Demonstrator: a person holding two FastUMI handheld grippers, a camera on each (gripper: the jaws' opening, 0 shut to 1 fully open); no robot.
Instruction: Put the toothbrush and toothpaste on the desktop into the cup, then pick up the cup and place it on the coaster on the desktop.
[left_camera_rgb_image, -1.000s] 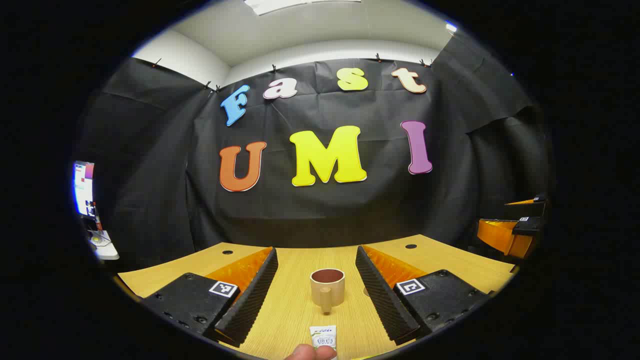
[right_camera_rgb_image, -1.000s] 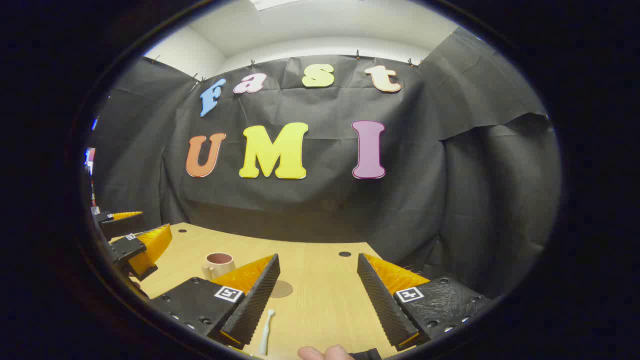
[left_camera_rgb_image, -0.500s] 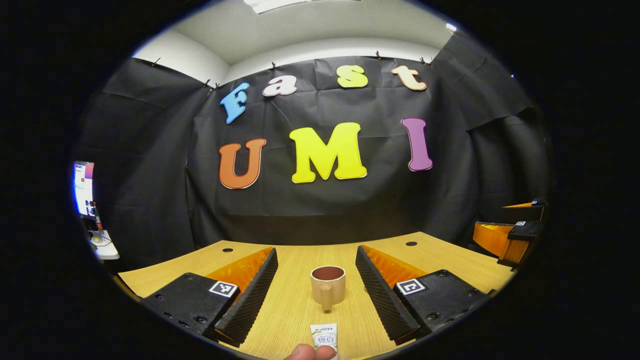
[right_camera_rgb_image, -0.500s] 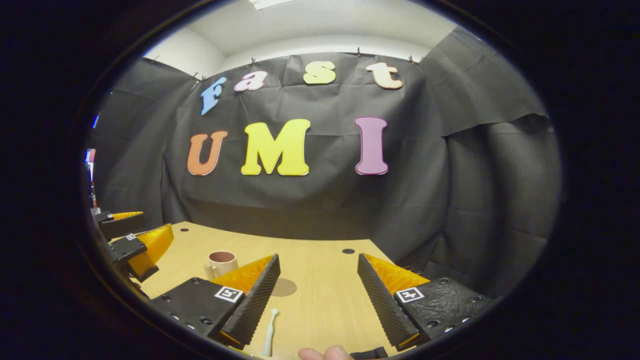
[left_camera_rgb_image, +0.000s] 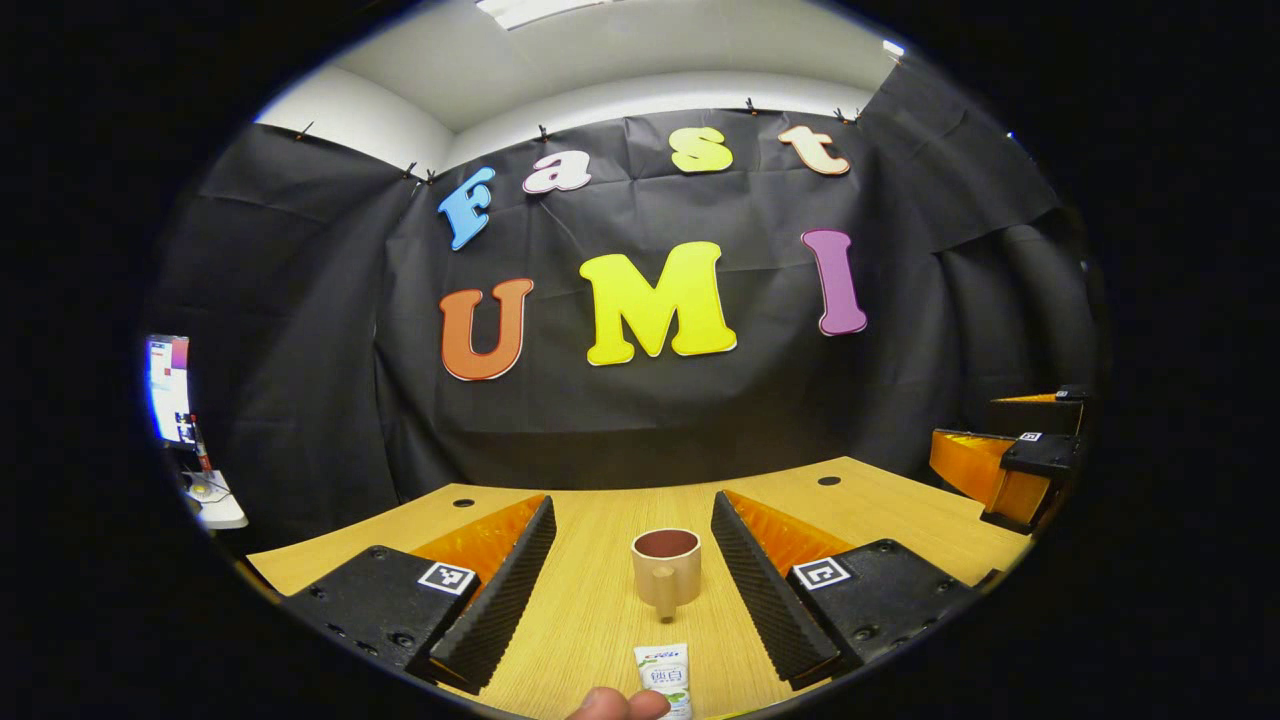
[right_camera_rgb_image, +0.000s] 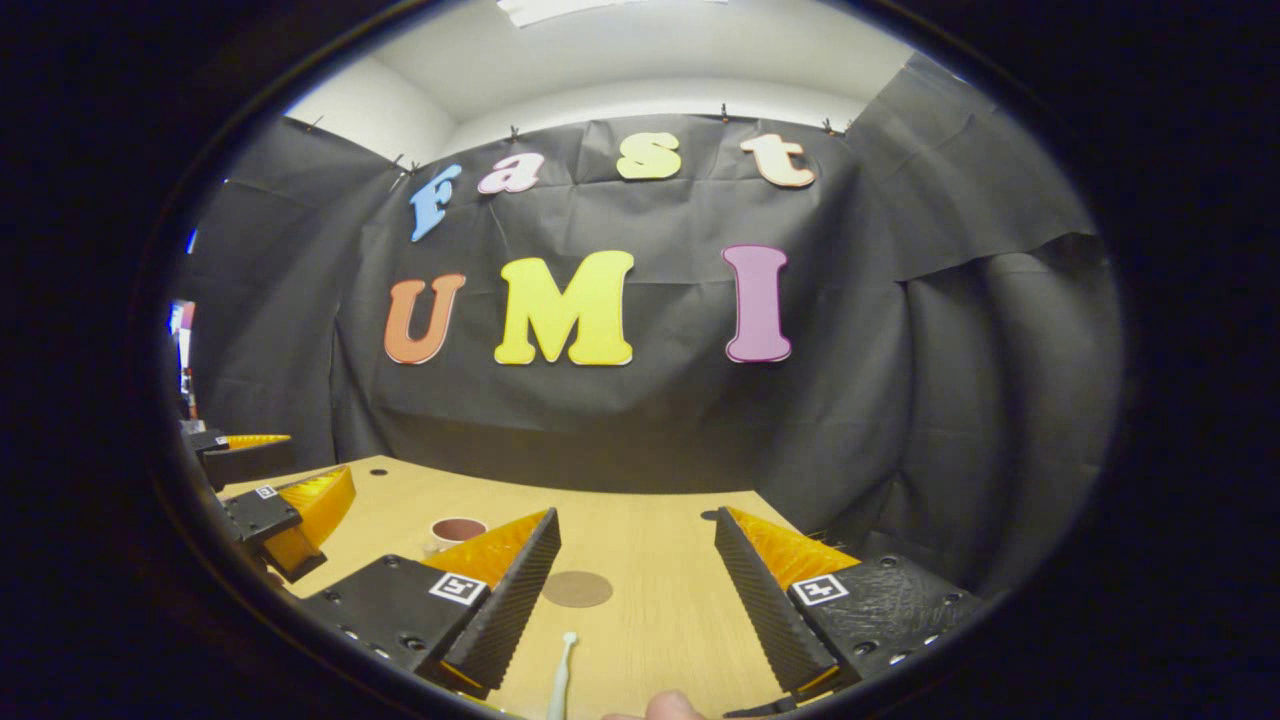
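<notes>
in the left gripper view, saw the left gripper (left_camera_rgb_image: 633, 570) with jaws spread wide and holding nothing, above the wooden table (left_camera_rgb_image: 590, 620). between its fingers stood the cup (left_camera_rgb_image: 666, 570), upright, handle toward the camera, interior dark and apparently empty. nearer the table's front edge lay the toothpaste (left_camera_rgb_image: 667, 680), flat, just short of the cup, beside a fingertip (left_camera_rgb_image: 615, 704). in the right gripper view, found the right gripper (right_camera_rgb_image: 637, 580) likewise released, gripping nothing. between its fingers lay the round brown coaster (right_camera_rgb_image: 578, 589), bare, and closer to the front edge the toothbrush (right_camera_rgb_image: 560, 680), apart from the coaster.
</notes>
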